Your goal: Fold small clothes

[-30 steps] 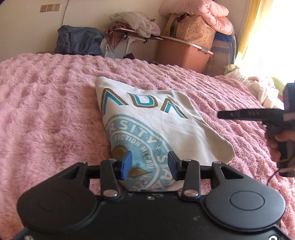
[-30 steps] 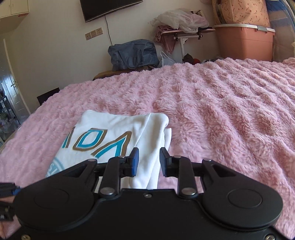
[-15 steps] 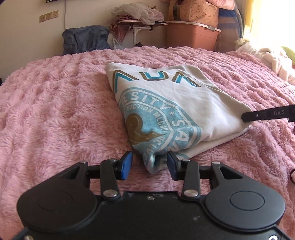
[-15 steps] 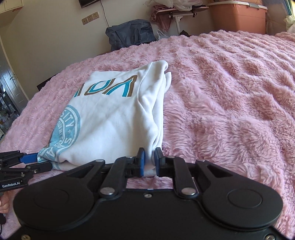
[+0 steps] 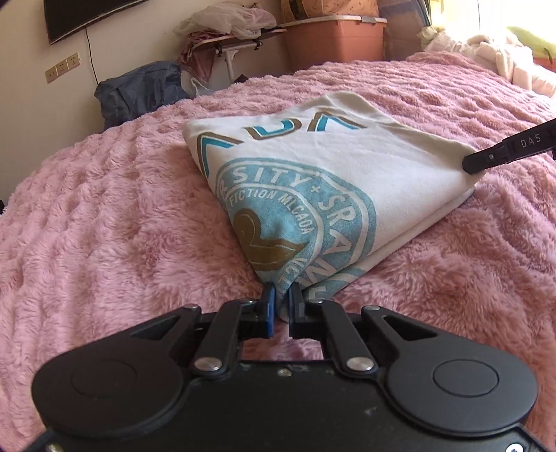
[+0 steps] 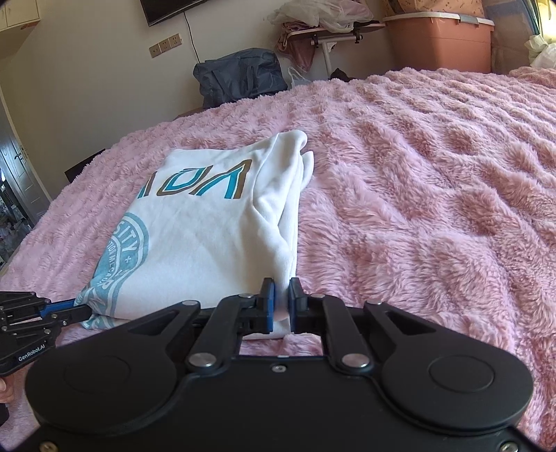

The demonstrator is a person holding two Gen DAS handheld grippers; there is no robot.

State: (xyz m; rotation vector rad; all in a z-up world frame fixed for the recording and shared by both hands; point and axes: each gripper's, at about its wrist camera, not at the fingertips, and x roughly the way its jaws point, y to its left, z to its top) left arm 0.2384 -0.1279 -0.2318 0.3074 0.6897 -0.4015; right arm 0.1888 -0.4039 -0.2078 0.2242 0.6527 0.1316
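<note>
A folded white T-shirt with a blue round badge and blue-brown letters lies on the pink fluffy blanket. My left gripper is at its near printed corner, its jaws closing with the cloth pinched between the pads. In the right wrist view, my right gripper pinches the shirt's plain white near corner, its jaws closing tight on the folded edge. Each gripper shows in the other's view: the right gripper at the shirt's right corner, the left gripper at the badge corner.
Beyond the bed's far edge stand a navy bag, a small folding table heaped with clothes and an orange storage bin. Pale clothes lie on the bed at far right. A person's fingers hold the left tool.
Both grippers dropped to the shirt's near corners and closed on them, the right first and then the left. The left gripper rolled as it came down.
</note>
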